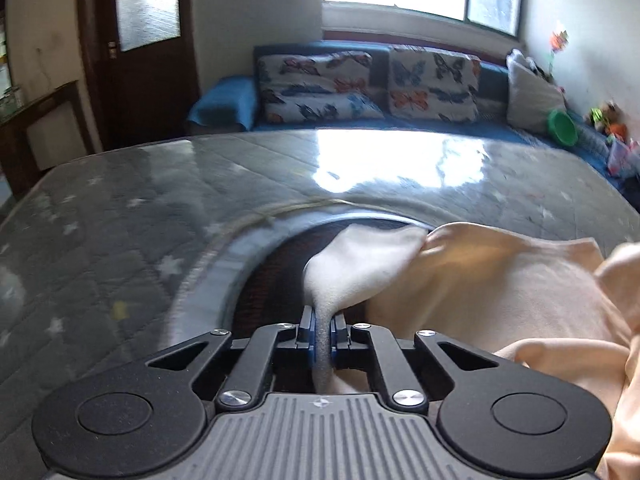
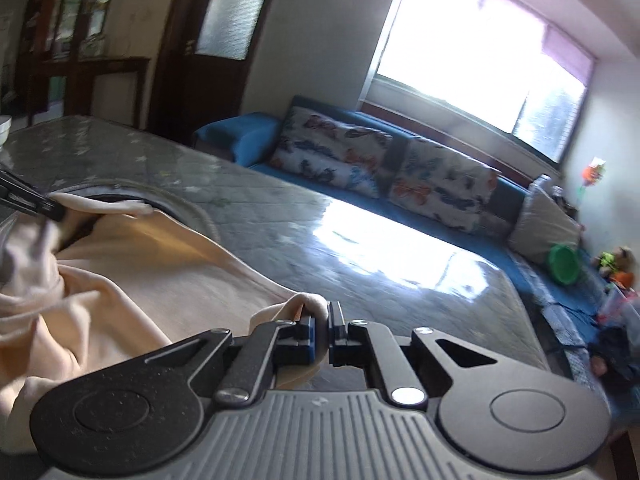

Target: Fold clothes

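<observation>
Cream garment (image 1: 500, 280) sprawls over the quilted table (image 1: 120, 240) — left gripper (image 1: 322, 330) pinches its pale edge, right gripper (image 2: 322, 334) clamps a folded hem at the cloth's other side.

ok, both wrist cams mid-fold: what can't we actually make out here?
- Peach garment: type unclear; left wrist view cuts it at the right edge, right wrist view at the left.
- Left gripper: how much cloth is pinched, hidden by its own body.
- Right gripper: same.
- Items by the green bowl: blurred.
</observation>
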The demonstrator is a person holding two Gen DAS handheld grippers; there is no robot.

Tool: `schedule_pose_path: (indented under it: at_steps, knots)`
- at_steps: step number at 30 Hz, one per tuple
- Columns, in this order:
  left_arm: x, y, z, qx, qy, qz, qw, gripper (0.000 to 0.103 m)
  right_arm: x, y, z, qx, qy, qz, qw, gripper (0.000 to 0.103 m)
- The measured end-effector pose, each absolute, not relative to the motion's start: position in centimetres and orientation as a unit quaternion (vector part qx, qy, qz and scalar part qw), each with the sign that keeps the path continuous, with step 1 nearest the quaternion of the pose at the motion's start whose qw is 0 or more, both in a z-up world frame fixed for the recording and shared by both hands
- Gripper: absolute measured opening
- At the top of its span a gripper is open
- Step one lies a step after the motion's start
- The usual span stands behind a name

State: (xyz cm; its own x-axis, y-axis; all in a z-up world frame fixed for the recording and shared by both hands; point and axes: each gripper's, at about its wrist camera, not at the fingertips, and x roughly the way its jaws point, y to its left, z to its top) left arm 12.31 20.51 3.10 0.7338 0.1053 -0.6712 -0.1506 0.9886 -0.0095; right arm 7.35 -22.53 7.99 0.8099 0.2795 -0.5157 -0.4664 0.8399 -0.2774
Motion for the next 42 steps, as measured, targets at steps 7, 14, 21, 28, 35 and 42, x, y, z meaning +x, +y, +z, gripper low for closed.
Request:
schedule_pose_path:
  at_steps: [7,14,21,28,35,42]
  knots:
    - [6.1,23.6,5.9,-0.078,0.325,0.100,0.937,0.007,4.1,-29.3,9.4,-0.141,0.234,0.151,0.950,0.005]
    - [-0.4,26.0,6.4,-0.119,0.342,0.110,0.926,0.008,1.7,-33.7,8.4,-0.078,0.273,0.123,0.951,0.006]
    - [-4.0,27.3,3.9,-0.117,0.391,0.138,0.903,0.012,0.4,-37.1,6.7,-0.050,0.319,0.099,0.941,0.028]
    - [-5.4,25.1,5.3,-0.088,0.369,0.101,0.920,0.026,-0.6,-39.9,6.0,-0.025,0.350,0.074,0.934,0.049]
    - [-6.6,20.9,7.0,-0.045,0.344,0.025,0.938,0.043,-0.1,-39.8,7.0,0.004,0.322,0.065,0.944,0.054]
    - [-7.2,17.5,6.3,-0.029,0.359,-0.061,0.931,0.047,-0.5,-42.3,6.5,0.057,0.331,0.017,0.942,0.064]
